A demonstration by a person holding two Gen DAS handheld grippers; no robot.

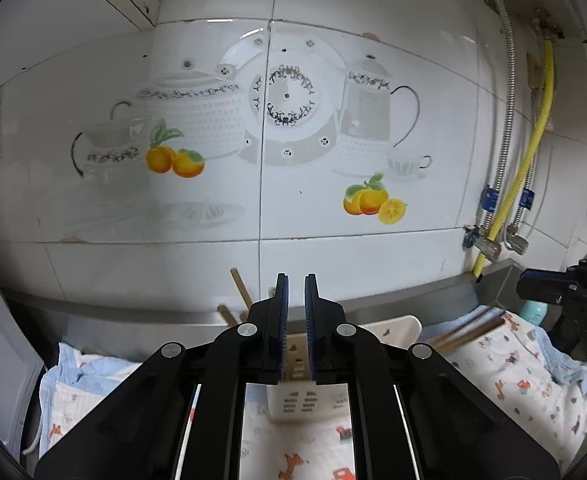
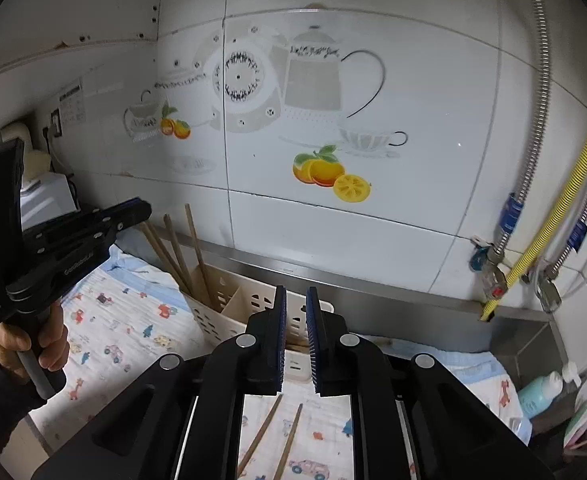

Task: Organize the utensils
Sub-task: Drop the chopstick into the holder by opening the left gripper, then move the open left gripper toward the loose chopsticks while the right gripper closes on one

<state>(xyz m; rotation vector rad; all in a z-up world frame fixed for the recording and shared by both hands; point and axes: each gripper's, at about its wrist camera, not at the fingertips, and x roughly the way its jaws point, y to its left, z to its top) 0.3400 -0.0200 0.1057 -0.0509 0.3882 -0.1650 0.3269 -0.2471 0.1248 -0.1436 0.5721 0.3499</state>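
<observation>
right now the right gripper (image 2: 296, 340) is sitting directly over two loose chopsticks (image 2: 271, 436) that are lying on the printed cloth (image 2: 125, 320), and that is the relation the next move is hanging on. the sticks are showing just below the fingertips in the right wrist view, lying side by side, their long axes running from low near the camera up and slightly rightward toward the utensil caddy (image 2: 229, 312), so they are pointing roughly along the gripper's own line rather than across it. the jaws are standing with only a narrow gap between the blue pads, nothing held between them; i judge they would need to be widening and probably turning across the sticks before closing.

the caddy is standing just beyond the fingertips against the steel backsplash, with several chopsticks (image 2: 181, 248) already leaning upright in its left compartment.

the left gripper (image 1: 296, 320) is hovering above the same caddy (image 1: 397, 328), its jaws likewise nearly closed and empty, with stick tips (image 1: 239, 288) poking up just left of its fingers. from its view the loose pair (image 1: 469, 330) is lying off to the right, near the right gripper (image 1: 549, 288).

so the right hand is clearly the nearer one, and the lift to the caddy looks short.
</observation>
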